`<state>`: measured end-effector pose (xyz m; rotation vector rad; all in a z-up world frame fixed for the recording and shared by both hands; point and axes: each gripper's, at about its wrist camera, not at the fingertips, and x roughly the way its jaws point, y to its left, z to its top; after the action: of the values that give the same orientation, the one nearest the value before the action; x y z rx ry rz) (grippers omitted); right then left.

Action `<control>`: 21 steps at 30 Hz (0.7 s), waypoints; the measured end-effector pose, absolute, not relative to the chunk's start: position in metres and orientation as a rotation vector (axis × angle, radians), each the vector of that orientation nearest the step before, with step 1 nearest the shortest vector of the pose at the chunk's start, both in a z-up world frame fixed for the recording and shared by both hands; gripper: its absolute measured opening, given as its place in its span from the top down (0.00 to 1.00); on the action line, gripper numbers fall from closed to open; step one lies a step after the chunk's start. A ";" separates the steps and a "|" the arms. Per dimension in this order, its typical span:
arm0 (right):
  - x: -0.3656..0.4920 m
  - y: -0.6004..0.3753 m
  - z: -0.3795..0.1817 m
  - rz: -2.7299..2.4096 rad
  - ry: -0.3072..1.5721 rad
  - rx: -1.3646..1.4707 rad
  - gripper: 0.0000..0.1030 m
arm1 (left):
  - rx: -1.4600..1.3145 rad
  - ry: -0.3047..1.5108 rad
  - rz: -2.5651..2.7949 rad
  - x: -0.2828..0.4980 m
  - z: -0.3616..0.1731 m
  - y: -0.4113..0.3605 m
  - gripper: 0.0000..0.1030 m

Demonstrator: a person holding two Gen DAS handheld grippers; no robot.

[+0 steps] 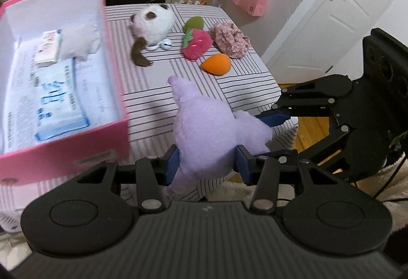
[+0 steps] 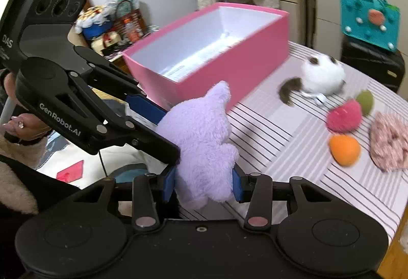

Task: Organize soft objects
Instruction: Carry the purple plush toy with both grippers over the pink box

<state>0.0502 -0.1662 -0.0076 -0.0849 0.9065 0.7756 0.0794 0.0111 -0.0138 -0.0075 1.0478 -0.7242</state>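
Observation:
A purple plush toy is held above the near edge of the striped table by both grippers. My left gripper is shut on its lower part; my right gripper comes in from the right and grips its side. In the right wrist view my right gripper is shut on the plush, and the left gripper clamps it from the left. The pink box stands at the left and holds a white plush and tissue packs.
On the striped table lie a white-and-brown plush, a strawberry plush, a green sponge, an orange sponge and a floral fabric piece. A black suitcase, teal bag and door stand behind.

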 end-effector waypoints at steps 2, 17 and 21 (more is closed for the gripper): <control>0.050 -0.155 -0.001 0.797 0.903 -0.094 0.52 | -0.020 1.038 -0.720 0.076 -0.009 0.024 0.55; 0.072 -0.079 0.036 0.866 0.845 -0.195 0.52 | -0.063 0.941 -0.619 0.068 0.024 0.103 0.55; 0.087 -0.067 0.040 0.848 0.825 -0.186 0.52 | -0.072 0.895 -0.587 0.082 0.031 0.115 0.54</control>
<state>0.0869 -0.0668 0.0397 -0.1856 0.8253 0.8478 0.0823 0.1151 0.0311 -0.0719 0.8947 -0.5868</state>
